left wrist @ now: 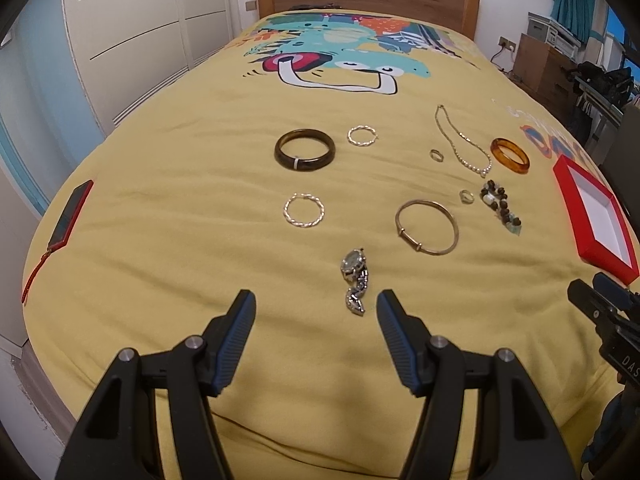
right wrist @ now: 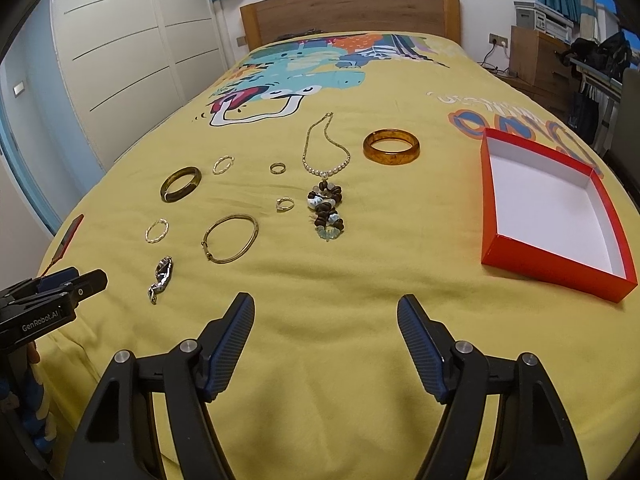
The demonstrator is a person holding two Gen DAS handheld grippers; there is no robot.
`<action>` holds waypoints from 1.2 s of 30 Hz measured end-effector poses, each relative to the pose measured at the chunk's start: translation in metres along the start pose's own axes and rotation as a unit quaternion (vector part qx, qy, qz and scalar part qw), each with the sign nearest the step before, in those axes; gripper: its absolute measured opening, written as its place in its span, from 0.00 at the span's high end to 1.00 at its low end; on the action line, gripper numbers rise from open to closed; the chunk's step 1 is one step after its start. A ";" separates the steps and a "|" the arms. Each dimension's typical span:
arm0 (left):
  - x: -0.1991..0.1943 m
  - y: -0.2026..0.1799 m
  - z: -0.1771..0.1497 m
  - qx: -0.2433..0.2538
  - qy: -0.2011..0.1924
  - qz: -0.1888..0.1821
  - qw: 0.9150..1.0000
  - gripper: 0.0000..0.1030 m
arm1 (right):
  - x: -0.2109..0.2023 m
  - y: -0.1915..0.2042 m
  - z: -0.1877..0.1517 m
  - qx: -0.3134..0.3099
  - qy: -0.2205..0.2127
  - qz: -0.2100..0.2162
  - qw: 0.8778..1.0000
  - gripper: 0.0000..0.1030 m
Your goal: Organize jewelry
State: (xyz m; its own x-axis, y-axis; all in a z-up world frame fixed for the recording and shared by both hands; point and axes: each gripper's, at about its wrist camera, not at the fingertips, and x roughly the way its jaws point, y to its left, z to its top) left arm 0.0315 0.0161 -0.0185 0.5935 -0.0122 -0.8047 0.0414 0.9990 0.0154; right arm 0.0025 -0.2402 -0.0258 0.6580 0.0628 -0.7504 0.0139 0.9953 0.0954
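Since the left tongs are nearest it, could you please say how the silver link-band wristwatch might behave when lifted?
The silver link-band wristwatch lies kinked on the yellow bedspread, so its band probably droops. Polished metal may slip; the case likely outweighs the band.

We see a matt yellow cloth bedspread [right wrist: 360, 300], a glossy amber bangle [right wrist: 391, 147], a shiny metal watch [left wrist: 354, 280], a red cardboard box [right wrist: 548, 256], a wooden headboard [right wrist: 352, 12].

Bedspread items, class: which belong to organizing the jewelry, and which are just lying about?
Belong: wristwatch, thin gold bangle, dark bangle, amber bangle, pearl necklace, beaded bracelet, two twisted hoops, two rings, red box.

Lying about: red phone, headboard.
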 end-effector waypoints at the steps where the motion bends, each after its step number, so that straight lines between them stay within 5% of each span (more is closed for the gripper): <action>1: 0.001 -0.001 0.000 0.001 0.000 0.000 1.000 0.41 | 0.000 0.000 0.000 -0.001 0.001 0.000 1.000 0.29; 20: 0.022 -0.009 0.008 0.005 0.018 -0.017 1.000 0.41 | 0.017 0.004 0.017 -0.025 0.015 0.001 1.000 0.29; 36: 0.056 -0.003 0.018 -0.019 0.037 -0.053 0.998 0.41 | 0.069 0.001 0.047 -0.033 0.027 0.023 0.999 0.29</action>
State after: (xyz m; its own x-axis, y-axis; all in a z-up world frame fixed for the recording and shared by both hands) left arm 0.0785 0.0121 -0.0528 0.5257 -0.1161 -0.8427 0.0697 0.9932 -0.0933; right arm 0.0835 -0.2383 -0.0466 0.6145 0.1113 -0.7811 -0.0663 0.9938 0.0895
